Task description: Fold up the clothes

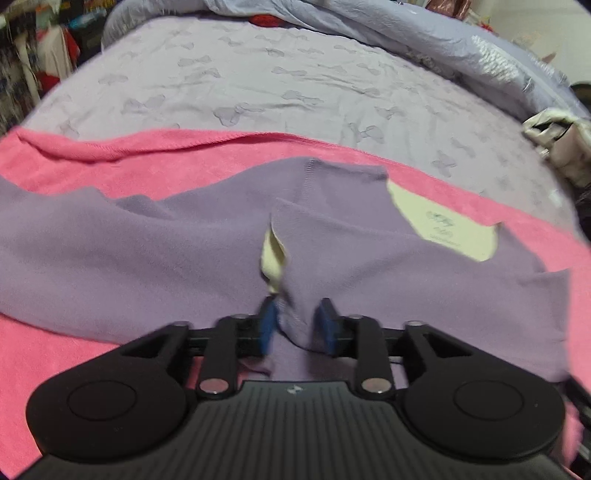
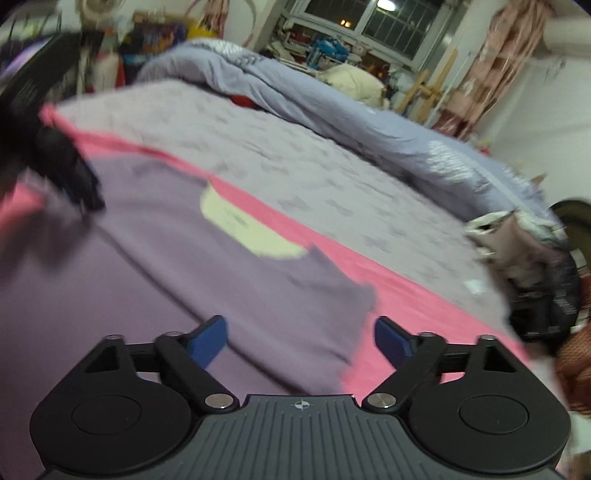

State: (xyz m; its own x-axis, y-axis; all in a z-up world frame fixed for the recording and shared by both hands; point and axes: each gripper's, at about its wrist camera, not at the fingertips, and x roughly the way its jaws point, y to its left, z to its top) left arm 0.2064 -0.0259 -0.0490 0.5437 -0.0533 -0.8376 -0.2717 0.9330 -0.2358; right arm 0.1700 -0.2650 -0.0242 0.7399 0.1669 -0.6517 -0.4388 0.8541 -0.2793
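Note:
A purple garment [image 1: 147, 258] with a pale yellow inner neck label [image 1: 439, 225] lies spread on a pink towel [image 1: 74, 166] on the bed. My left gripper [image 1: 297, 321] has its blue pads [image 1: 269, 325] narrowly apart around a raised fold of the purple cloth, with pale yellow lining showing just beyond. In the right wrist view the garment [image 2: 184, 266] lies below my right gripper [image 2: 299, 339], which is open and empty over the garment's right edge. The left gripper [image 2: 79, 184] shows blurred at the upper left there.
The bed has a lilac sheet with bow prints [image 1: 295, 81]. A crumpled blue-grey duvet [image 2: 332, 99] lies along the far side. A bag and dark items [image 2: 524, 251] sit at the bed's right edge. Cluttered shelves and a window [image 2: 369, 18] stand behind.

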